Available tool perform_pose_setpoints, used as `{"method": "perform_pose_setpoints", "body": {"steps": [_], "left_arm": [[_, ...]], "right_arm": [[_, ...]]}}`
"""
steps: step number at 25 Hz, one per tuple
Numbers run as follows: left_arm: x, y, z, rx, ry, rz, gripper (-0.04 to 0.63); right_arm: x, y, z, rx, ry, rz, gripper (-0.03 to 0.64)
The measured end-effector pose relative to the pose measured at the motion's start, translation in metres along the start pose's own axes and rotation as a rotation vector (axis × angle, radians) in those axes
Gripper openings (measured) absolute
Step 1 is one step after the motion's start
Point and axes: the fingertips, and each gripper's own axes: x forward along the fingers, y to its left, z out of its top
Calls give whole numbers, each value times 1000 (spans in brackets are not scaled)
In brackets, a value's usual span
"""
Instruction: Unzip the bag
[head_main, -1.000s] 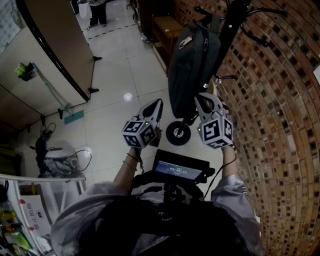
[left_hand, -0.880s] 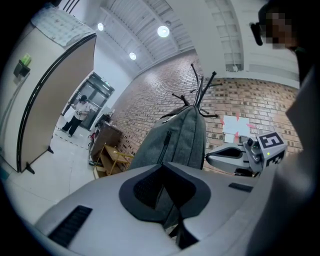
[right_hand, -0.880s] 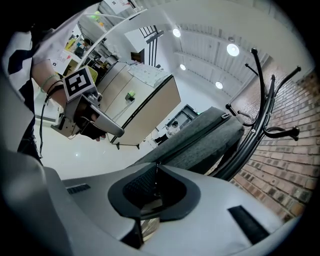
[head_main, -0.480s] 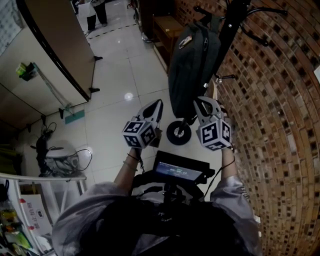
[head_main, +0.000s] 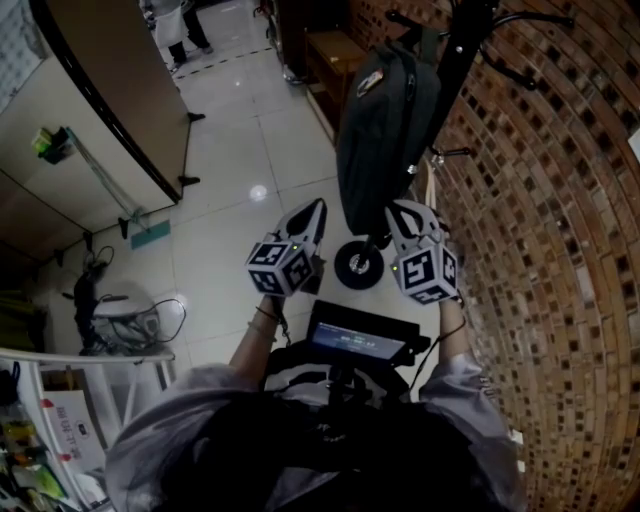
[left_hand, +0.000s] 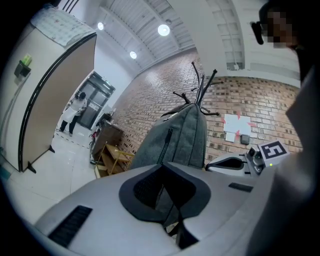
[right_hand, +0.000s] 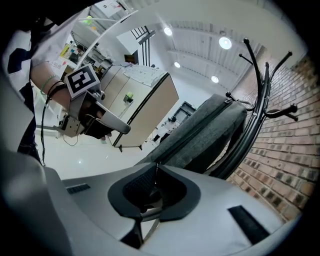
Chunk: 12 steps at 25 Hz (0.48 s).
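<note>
Two grippers, one bag, one rack. Bag (head_main: 385, 130) hangs from rack (head_main: 462, 50) against brick wall.

Right gripper (head_main: 405, 212) clenched at bag's lower end, pinching thin strip, looks like zipper pull (right_hand: 151, 209).

Left gripper (head_main: 316, 208) pinched together just beside bag, nothing visibly gripped.

Risks:
- bag unbraced, so tug swings it or lifts it off hook
- thin tab slips from pads

Bright room, bent pictures

Round ceiling lights (left_hand: 163, 30) shine down from above and make a white glare spot on the shiny floor (head_main: 257, 192). The bag (head_main: 385, 130) looks dark, with little detail. Both gripper views curve like a fishbowl and go black at the corners. Far things look soft.
</note>
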Motion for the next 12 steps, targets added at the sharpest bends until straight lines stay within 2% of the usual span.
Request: {"method": "perform_pose_setpoints", "body": {"steps": [5, 12], "left_arm": [[1, -1, 0, -5, -5, -4, 9], [-1, -3, -2, -11, 17, -5, 9]], "right_arm": [[0, 1, -1, 15, 5, -6, 18], [2, 2, -10, 195, -30, -63, 35]]}}
